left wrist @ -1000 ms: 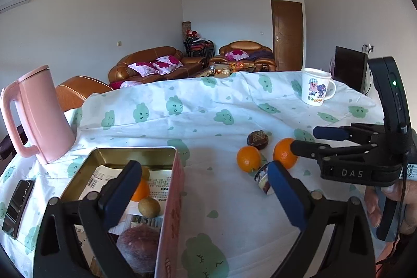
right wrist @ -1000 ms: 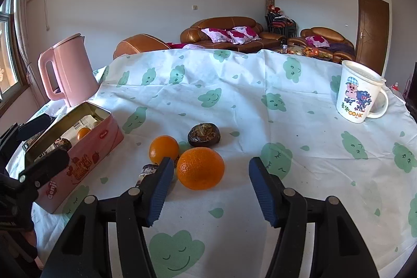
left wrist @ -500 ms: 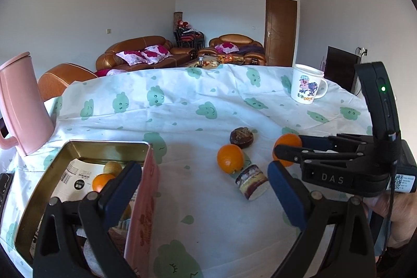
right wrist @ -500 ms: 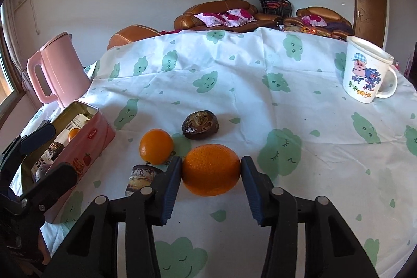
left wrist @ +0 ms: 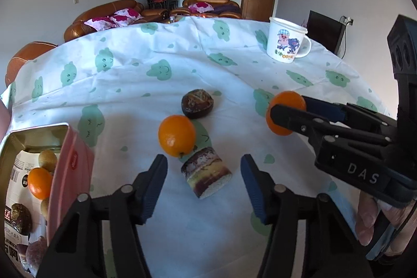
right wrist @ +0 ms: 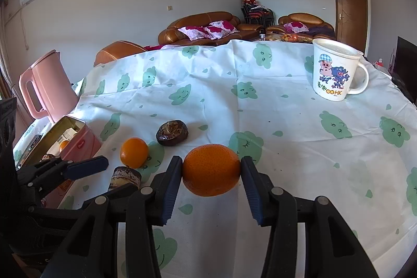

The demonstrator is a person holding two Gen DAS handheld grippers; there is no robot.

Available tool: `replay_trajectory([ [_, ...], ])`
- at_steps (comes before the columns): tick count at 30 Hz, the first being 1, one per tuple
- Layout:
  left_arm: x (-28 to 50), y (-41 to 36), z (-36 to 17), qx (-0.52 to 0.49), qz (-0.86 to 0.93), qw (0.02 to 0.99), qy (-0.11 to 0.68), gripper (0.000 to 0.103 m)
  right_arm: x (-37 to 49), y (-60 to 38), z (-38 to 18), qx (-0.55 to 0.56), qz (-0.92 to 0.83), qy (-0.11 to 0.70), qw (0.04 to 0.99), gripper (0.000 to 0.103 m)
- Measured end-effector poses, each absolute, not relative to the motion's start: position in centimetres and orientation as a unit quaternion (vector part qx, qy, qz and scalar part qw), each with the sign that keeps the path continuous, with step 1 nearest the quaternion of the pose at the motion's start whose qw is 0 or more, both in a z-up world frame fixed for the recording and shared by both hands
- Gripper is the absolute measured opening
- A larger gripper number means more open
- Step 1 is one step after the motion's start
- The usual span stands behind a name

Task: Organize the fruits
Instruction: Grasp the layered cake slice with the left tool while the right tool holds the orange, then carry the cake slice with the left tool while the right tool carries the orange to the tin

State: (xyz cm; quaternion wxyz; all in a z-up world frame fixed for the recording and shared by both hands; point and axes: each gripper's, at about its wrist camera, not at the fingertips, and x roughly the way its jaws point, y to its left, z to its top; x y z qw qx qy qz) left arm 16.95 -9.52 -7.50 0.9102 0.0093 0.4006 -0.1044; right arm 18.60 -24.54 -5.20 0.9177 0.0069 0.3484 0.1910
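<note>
Right gripper [right wrist: 211, 171] is clamping the big orange [right wrist: 210, 170]; left gripper [left wrist: 204, 180] is hanging open, tin [left wrist: 75, 166] sitting at the table's left edge.

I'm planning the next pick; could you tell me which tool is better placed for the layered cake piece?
Left. The left tool is open with the cake piece right between its fingers, while the right tool is already shut on the large orange.

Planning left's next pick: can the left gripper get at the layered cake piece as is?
Probably yes. The left gripper is open, the cake piece lies just ahead between its fingers, though the small orange touches its far side.
</note>
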Motion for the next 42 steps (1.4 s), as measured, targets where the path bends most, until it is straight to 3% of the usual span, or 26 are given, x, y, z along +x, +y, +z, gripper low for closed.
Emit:
replay_trajectory([
  [2, 17.4, -9.3, -8.0, -0.003, -0.115, 0.902, 0.416, 0.044, 18.7, -24.6, -5.3, 0.010, 0.193, 0.352, 0.916, 0.048],
  [13, 16.4, -8.1, -7.0, -0.036, -0.117, 0.917, 0.380, 0.044, 17.7, -24.6, -4.6, 0.012, 0.220, 0.321, 0.921, 0.048],
  [42, 13.1, -7.8, -4.4, -0.014, -0.081, 0.960, 0.267, 0.044, 14.7, -24.8, -2.7, 0.003, 0.249, 0.233, 0.940, 0.048],
])
